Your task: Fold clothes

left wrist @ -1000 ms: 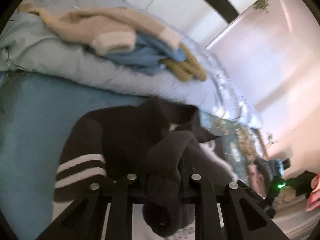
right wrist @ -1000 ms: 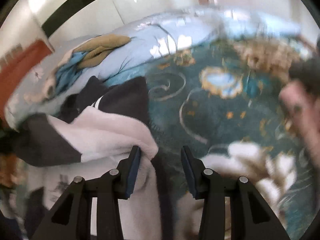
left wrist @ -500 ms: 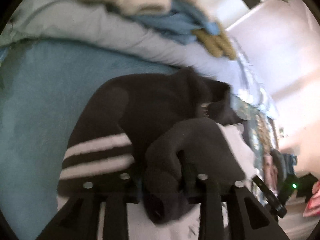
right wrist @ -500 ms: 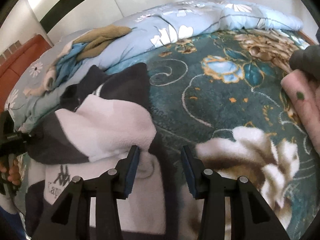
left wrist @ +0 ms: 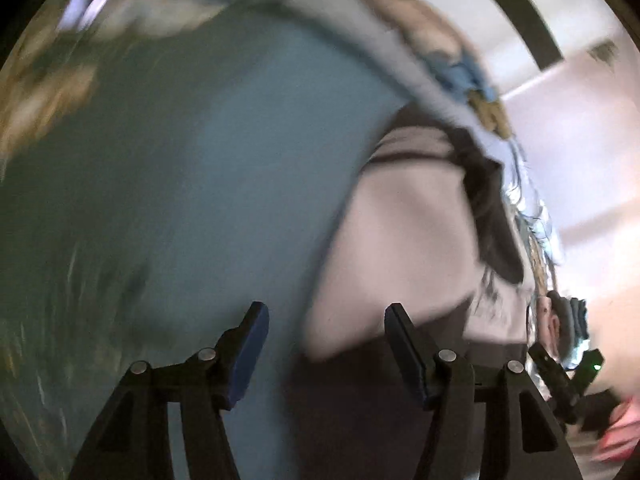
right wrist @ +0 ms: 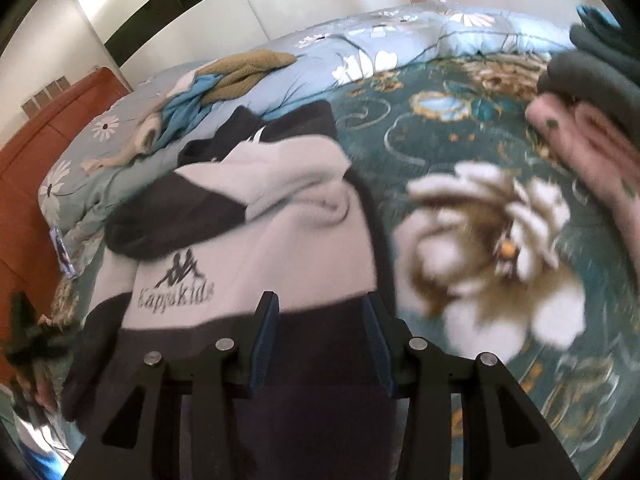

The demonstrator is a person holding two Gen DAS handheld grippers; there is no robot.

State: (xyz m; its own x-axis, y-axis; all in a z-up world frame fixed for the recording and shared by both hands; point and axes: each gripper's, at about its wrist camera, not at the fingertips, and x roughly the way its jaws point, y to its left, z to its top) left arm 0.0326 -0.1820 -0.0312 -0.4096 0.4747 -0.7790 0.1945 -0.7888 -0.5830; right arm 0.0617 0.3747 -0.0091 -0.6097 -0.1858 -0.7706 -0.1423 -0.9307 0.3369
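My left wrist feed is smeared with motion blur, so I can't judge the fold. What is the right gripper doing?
Observer: The right gripper is open, poised over the black hem of the black-and-white fleece sweatshirt.
Operator: Which face of it is up?
Observer: The face with the black printed logo, which reads clearly on the white chest panel.
Operator: Is a sleeve folded in?
Observer: Yes, a black sleeve lies across the white panel above the logo.
Operator: Any other clothes nearby?
Observer: A folded pink garment lies on the teal floral blanket, to the sweatshirt's right.
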